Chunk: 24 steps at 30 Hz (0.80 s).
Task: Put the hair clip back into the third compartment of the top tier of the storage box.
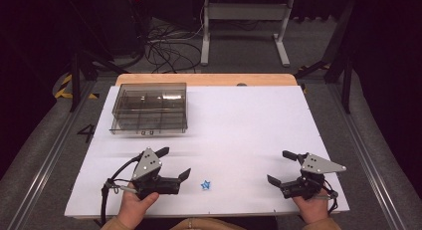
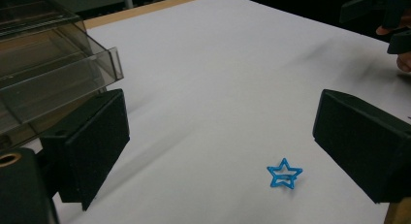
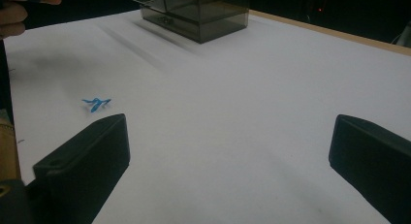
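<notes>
A small blue star-shaped clip (image 1: 206, 184) lies on the white table near the front edge, between the two hands. My left gripper (image 1: 174, 163) is held just left of it, open, nothing between its jaws. In the left gripper view the blue star (image 2: 284, 173) rests on the table ahead, nearer the right jaw. My right gripper (image 1: 279, 166) is at the front right, open and empty. In the right gripper view the blue star (image 3: 96, 104) lies off to the left, beyond the left jaw.
A smoky clear plastic drawer box (image 1: 150, 108) stands at the table's back left; its corner looms at the left gripper view's upper left as the box (image 2: 43, 69). A wooden strip (image 1: 206, 79) edges the far side. Cables and a desk frame (image 1: 245, 21) are on the floor beyond.
</notes>
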Each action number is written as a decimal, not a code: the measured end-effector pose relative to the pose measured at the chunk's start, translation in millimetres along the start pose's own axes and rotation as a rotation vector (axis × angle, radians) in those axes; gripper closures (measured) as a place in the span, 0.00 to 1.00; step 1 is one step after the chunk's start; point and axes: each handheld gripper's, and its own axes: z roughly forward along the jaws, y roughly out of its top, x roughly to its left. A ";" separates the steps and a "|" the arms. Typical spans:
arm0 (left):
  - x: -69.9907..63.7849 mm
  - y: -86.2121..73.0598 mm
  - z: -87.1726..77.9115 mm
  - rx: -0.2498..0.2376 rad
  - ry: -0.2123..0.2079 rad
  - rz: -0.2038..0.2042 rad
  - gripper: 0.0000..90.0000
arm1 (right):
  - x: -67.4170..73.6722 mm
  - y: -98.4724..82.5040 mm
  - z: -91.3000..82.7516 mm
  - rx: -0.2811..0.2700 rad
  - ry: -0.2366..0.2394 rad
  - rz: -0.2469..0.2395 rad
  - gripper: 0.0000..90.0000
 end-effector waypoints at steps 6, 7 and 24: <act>-4.1 2.4 11.3 0.014 -0.025 0.011 0.08 | 0.0 0.0 -0.5 -0.001 0.001 0.001 0.02; -5.2 3.3 12.9 0.016 -0.048 0.002 0.08 | 0.0 -0.1 -0.5 -0.001 0.002 0.000 0.02; -6.2 4.1 8.4 -0.010 -0.170 -0.019 0.05 | 0.2 -0.2 -0.4 -0.005 0.018 0.000 0.02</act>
